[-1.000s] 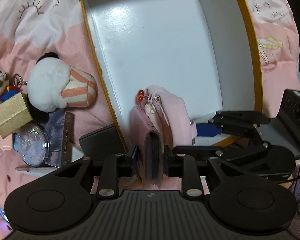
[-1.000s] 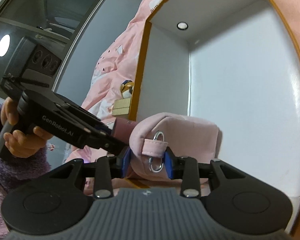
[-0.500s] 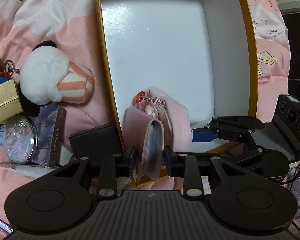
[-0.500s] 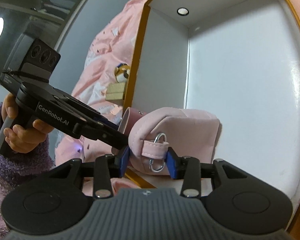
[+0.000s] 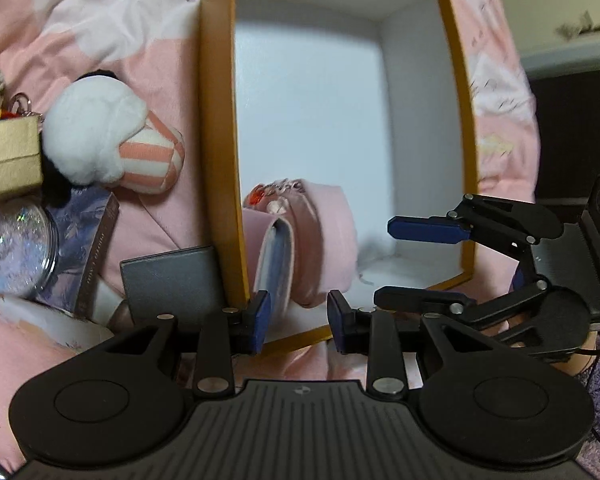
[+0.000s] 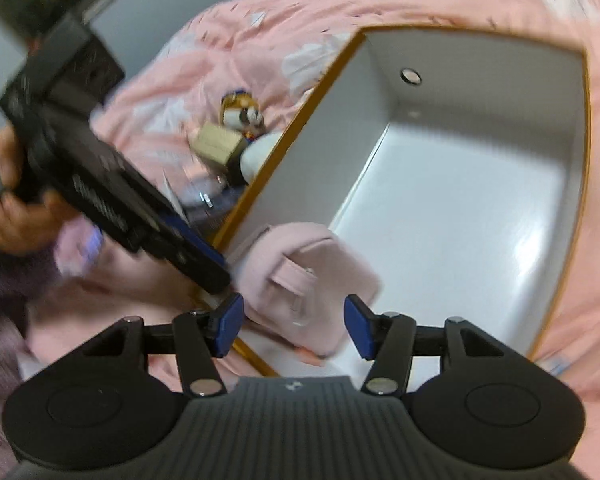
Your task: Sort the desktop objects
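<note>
Pink cloud-print bedding (image 5: 112, 8) is filling the background, and on it the pink pouch (image 5: 324, 236) is lying at the lower left of the white box (image 5: 308, 112), leaning against its orange-edged left wall, its long axis running from the bottom of the frame up toward the red charm (image 5: 256, 199) at its far end. Both tools are letting go: the left gripper (image 5: 297, 322) is sitting spread with its pads just clear of the pouch's near end, while the right gripper (image 6: 293, 326) is opening with the pouch between its pads but untouched. As I judge it, the pouch could be slumping flat or snagging its ring on a retreating pad, dragging it back over the near rim.
</note>
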Action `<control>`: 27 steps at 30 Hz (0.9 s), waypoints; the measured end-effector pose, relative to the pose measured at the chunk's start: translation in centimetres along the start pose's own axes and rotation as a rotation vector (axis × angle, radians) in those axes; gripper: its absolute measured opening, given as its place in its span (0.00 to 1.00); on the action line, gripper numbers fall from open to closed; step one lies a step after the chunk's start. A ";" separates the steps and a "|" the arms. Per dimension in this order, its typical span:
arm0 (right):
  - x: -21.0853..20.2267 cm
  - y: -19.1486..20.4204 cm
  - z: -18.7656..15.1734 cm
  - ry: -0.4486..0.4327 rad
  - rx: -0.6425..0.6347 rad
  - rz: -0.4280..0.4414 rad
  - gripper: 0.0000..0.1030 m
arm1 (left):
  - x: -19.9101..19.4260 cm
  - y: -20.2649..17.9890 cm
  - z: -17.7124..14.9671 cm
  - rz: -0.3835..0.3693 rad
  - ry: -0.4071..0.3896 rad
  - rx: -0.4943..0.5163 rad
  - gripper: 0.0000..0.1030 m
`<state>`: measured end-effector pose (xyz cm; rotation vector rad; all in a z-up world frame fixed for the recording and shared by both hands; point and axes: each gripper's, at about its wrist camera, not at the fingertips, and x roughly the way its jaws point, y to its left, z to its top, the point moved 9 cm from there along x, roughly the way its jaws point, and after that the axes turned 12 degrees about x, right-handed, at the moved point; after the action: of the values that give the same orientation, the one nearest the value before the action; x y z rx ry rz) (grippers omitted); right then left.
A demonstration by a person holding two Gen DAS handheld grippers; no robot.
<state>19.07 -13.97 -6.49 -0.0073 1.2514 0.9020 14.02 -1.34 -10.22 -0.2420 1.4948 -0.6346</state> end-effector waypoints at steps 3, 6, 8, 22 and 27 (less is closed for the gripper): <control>0.7 -0.1 0.0 0.056 -0.176 -0.105 0.55 | -1.6 -0.1 -0.2 -0.023 -0.084 0.005 0.34; 2.6 -0.9 0.7 0.117 -0.303 -0.212 0.45 | -3.3 0.2 -0.3 0.004 -0.177 0.005 0.34; 4.2 -1.3 1.3 0.157 -0.387 -0.263 0.42 | -4.4 0.9 -0.5 0.041 -0.234 -0.022 0.34; 11.5 -1.3 -2.1 0.400 -1.183 -0.226 0.41 | -3.2 3.9 -2.9 -0.065 -0.324 -0.206 0.34; 11.9 -0.8 -1.6 0.327 -1.230 -0.168 0.32 | -2.2 4.8 -3.6 -0.084 -0.298 -0.247 0.34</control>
<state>18.54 -8.32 -17.11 -1.2487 0.7878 1.4256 11.83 4.56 -11.25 -0.5676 1.2772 -0.4563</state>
